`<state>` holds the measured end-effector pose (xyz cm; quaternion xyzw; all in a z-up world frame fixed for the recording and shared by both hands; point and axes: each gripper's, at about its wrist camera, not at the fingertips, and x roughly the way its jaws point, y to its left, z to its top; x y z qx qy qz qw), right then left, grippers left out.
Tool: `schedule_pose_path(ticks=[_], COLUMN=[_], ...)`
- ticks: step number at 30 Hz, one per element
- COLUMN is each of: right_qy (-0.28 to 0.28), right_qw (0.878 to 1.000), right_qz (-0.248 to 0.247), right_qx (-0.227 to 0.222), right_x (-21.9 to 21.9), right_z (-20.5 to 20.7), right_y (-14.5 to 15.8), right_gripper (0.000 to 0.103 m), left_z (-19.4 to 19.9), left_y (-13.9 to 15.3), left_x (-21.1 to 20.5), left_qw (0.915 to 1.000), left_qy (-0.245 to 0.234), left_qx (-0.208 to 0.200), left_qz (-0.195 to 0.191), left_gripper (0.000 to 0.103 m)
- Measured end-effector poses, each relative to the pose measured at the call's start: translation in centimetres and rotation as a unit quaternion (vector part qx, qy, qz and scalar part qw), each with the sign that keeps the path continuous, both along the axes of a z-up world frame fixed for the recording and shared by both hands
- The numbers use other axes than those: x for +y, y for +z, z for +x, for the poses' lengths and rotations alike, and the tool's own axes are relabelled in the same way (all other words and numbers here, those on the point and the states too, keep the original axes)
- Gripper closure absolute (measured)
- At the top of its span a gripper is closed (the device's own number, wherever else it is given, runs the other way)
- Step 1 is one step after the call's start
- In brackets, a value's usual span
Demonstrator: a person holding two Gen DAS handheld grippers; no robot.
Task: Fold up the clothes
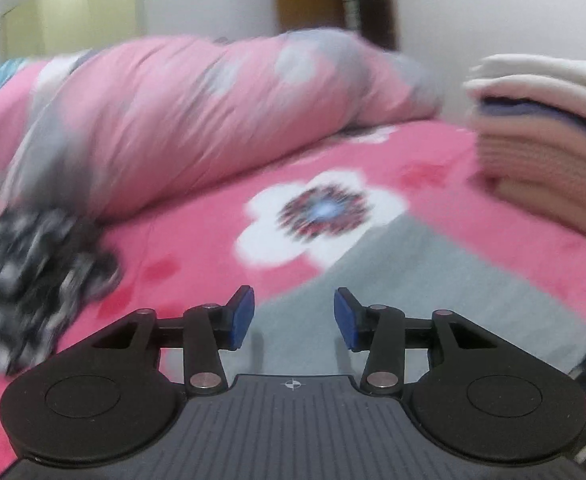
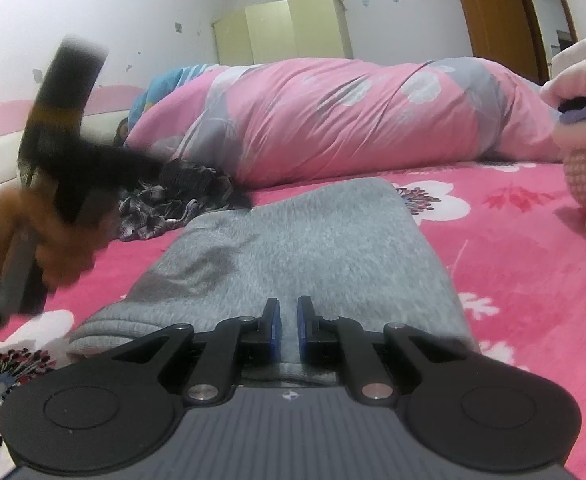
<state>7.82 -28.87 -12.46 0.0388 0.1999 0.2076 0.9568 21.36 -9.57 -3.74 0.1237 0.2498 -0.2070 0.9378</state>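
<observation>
A folded grey garment [image 2: 305, 248] lies flat on the pink flowered bedsheet [image 2: 513, 264]. My right gripper [image 2: 289, 328] is at its near edge, shut on a pinch of the grey cloth that shows between the blue pads. My left gripper [image 1: 293, 312] hovers open over the grey garment's [image 1: 433, 280] left edge, with nothing between its fingers. In the right wrist view a person's hand [image 2: 65, 236] holds that gripper, blurred, at the far left. A crumpled black-and-white checked garment [image 1: 33, 272] lies to the left of it, also visible as the checked garment [image 2: 173, 196] behind the hand.
A rolled pink duvet [image 2: 333, 120] runs across the back of the bed. A stack of folded clothes [image 1: 545, 152] stands at the right. A pale wardrobe [image 2: 285, 32] and a wooden door [image 2: 493, 12] are behind the bed.
</observation>
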Motion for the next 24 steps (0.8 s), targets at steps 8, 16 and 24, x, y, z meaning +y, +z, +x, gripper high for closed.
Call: schedule_pose_path(ticks=[8,16,24], right_qy=[-0.009,-0.003,0.009], right_qw=[1.000,1.000,1.000], right_qz=[-0.010,0.003,0.018], right_qx=[-0.014,-0.009,-0.003], right_x=[0.3,-0.1,-0.5], right_z=[-0.6,-0.5,-0.2], right_y=[0.2,0.3,0.3], right_gripper=[0.094,0.094,0.086], left_z=[4.1,0.7,-8.8], left_y=[-3.2,0.3,0.5], left_x=[-7.1,-0.8,7.4], left_qw=[0.9955,0.9965,0.9818], left_qy=[-0.033,0.047,0.132], left_qx=[0.065,0.064,0.044], left_qz=[0.060,-0.027,-0.130], left_gripper=[0.047,0.040,0.000])
